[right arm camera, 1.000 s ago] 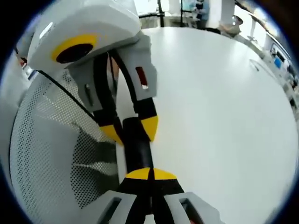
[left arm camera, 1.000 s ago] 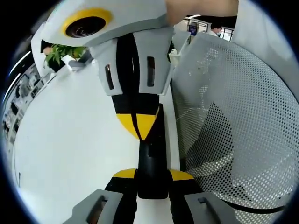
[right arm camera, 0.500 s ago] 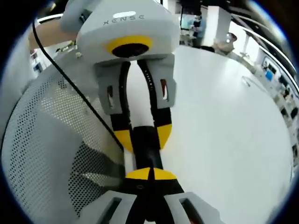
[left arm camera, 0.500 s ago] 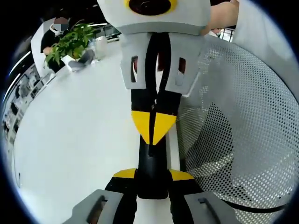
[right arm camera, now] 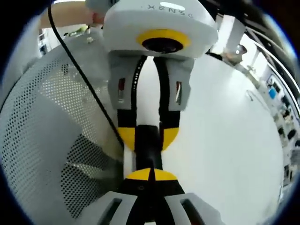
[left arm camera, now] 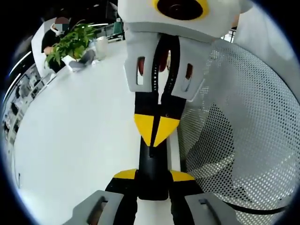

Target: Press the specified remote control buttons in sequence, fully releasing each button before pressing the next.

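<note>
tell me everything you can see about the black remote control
The black remote control is a long, narrow bar with a smooth, plastic-looking dark surface. It lies over the white table, beside a white perforated mesh chair back. The left gripper clamps one end between its yellow-tipped jaws. The right gripper, jaws closed together, points its yellow tips down onto the remote's top face. No button markings can be made out in the left gripper view or the right gripper view.
</note>
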Available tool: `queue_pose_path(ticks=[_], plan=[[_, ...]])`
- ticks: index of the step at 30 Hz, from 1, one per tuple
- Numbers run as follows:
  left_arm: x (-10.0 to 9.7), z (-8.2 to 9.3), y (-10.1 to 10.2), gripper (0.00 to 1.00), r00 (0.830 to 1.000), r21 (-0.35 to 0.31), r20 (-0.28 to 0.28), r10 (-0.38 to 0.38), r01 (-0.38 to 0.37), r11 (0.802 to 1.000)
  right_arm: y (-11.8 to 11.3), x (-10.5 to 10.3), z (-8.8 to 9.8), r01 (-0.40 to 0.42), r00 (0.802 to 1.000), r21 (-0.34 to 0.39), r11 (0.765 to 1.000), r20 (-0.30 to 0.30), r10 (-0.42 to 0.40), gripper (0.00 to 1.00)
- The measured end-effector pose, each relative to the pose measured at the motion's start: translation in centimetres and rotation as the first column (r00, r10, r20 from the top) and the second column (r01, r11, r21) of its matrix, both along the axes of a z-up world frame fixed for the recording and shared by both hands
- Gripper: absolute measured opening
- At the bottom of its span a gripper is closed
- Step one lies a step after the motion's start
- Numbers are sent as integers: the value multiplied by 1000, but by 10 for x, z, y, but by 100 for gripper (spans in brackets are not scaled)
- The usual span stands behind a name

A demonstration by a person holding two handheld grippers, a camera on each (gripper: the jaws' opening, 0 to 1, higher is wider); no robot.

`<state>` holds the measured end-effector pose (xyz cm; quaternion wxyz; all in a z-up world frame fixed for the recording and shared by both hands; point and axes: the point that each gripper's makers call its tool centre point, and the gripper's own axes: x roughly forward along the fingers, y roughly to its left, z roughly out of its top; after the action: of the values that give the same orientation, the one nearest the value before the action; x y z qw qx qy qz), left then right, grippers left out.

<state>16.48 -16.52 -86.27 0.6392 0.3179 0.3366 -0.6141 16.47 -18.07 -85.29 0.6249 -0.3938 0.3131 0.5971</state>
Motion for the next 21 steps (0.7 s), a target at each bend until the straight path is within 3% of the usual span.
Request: queue_pose_path(ticks=[2,6,9,13,21], plan=[[0,0,0,24,1000,2,0,-1,1,1000,0,0,-1,-36,998,-22,999,41,37,0],[0,0,0,24,1000,3,1,-1,1,1000,0,1,-1,-24,999,-35,999,46,25,0],[0,0,0,24,1000,3,1,-1,1,1000,0,1,0,35,999,4,999,-8,-35,0],[0,0,0,24,1000,5,1,2,-2,1000,-1,2,3,126,986,73,989,-123,-117,0],[0,0,-1,24,1000,1,1,2,-2,1000,2,-2,3,46,995,52,998,-85,-42,0]])
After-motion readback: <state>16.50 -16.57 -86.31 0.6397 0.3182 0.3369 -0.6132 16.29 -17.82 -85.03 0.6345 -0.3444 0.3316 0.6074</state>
